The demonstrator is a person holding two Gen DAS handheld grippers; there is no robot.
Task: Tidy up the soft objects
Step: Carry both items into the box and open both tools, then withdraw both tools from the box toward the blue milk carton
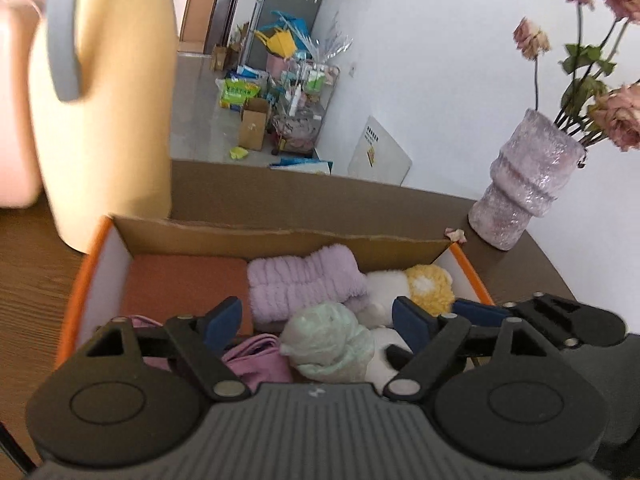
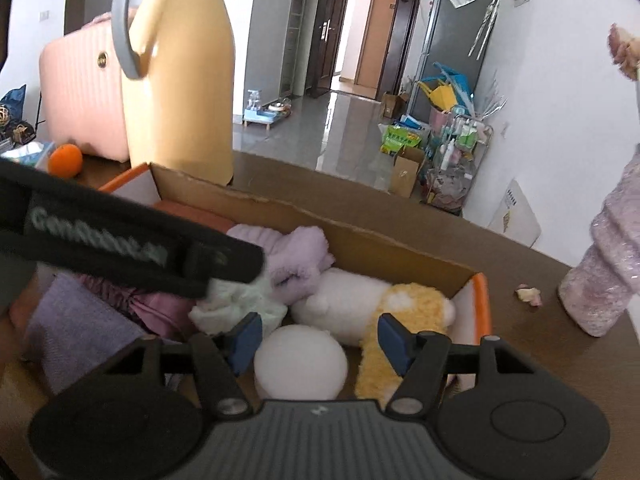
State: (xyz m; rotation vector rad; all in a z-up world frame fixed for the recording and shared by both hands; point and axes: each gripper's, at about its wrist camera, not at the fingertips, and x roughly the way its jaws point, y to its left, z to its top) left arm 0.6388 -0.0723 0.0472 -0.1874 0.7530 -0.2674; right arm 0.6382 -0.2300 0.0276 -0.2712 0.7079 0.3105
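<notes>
Lilac towel [image 1: 304, 280], mint cloth [image 1: 328, 344], perhaps plush toy [image 2: 360, 304] fill box [image 1: 280, 240].

Right tool [image 2: 318, 340] held over cardboard box [image 2: 360, 236] on counter [image 2: 540, 360], jaws apart above white plush ball [image 2: 300, 364]. Yellow-and-white plush toy [image 2: 372, 312] beside it. Left tool [image 2: 120, 244] crossing above mint cloth [image 2: 244, 308].

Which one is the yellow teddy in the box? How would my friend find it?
Find the cardboard box in front of the tall yellow jug. At the end nearest the purple vase lies a plush toy. It is the only yellow-and-white furry thing; beside it are a plain white ball and a lilac towel.
</notes>
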